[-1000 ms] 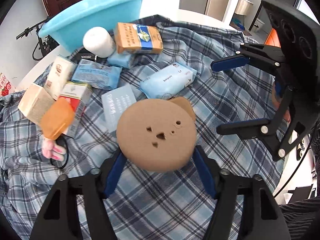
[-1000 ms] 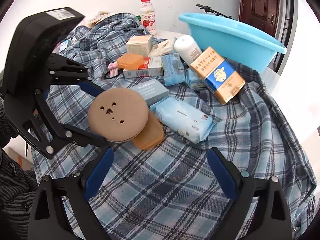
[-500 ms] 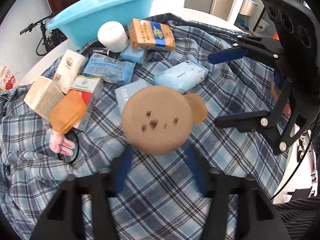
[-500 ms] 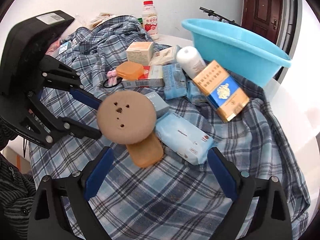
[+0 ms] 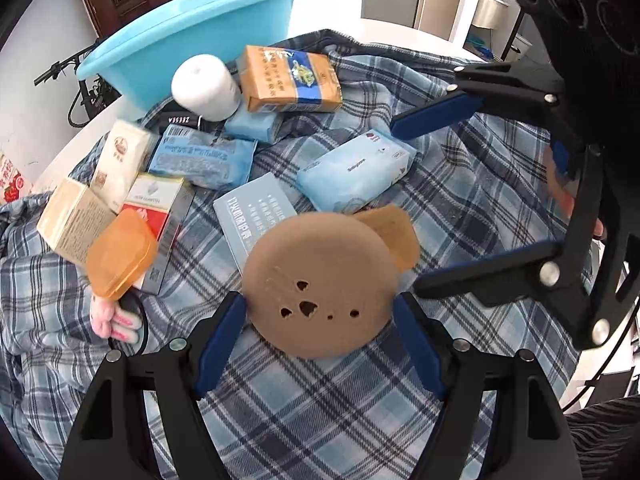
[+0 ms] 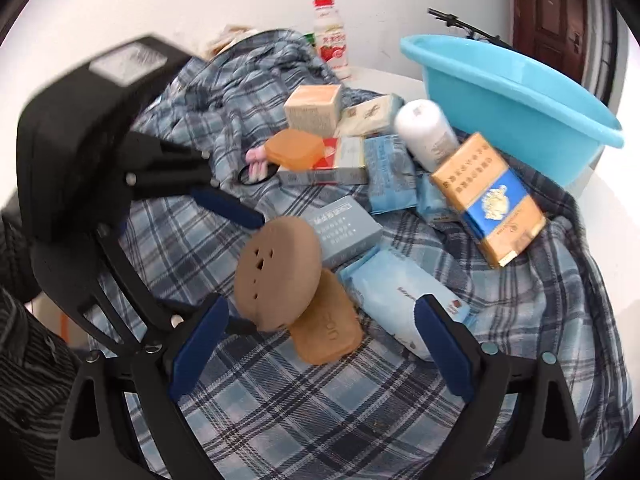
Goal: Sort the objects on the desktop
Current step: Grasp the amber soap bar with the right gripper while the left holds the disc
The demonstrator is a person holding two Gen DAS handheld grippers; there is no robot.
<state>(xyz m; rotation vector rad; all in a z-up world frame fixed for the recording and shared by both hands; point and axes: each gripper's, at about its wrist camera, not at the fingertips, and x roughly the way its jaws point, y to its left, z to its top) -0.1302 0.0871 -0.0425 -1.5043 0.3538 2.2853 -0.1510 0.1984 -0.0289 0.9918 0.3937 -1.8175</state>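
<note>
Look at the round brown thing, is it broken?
Maybe a little. The round brown sponge pad, clamped in the left tool, has several small ragged holes in its face, like torn bits. Its edge looks whole.

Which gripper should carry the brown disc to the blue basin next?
Left. The left gripper already clamps the brown disc in its jaws; the right gripper is open and empty. The blue basin lies ahead.
</note>
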